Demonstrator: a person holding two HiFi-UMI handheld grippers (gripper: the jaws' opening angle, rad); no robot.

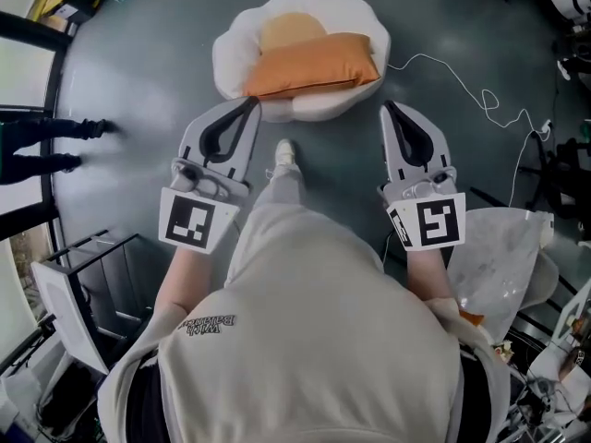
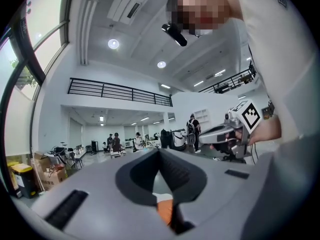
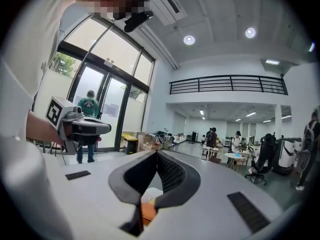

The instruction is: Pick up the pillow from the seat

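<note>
An orange pillow (image 1: 312, 64) lies across a round white cushioned seat (image 1: 236, 55) on the floor ahead of me. My left gripper (image 1: 254, 101) is shut and empty, its tip close to the seat's near left rim. My right gripper (image 1: 387, 107) is also shut and empty, just off the seat's right side. Both point forward, level with each other. Through the jaw openings a sliver of the orange pillow (image 2: 165, 210) shows in the left gripper view, and the pillow (image 3: 147, 210) shows likewise in the right gripper view. Each gripper view also catches the other gripper.
A white cable (image 1: 462, 77) snakes over the grey floor right of the seat. A clear plastic bag (image 1: 503, 252) lies at my right. A metal rack (image 1: 88, 280) stands at my left. Another person's legs (image 1: 51, 146) are at the far left. My foot (image 1: 284, 155) is near the seat.
</note>
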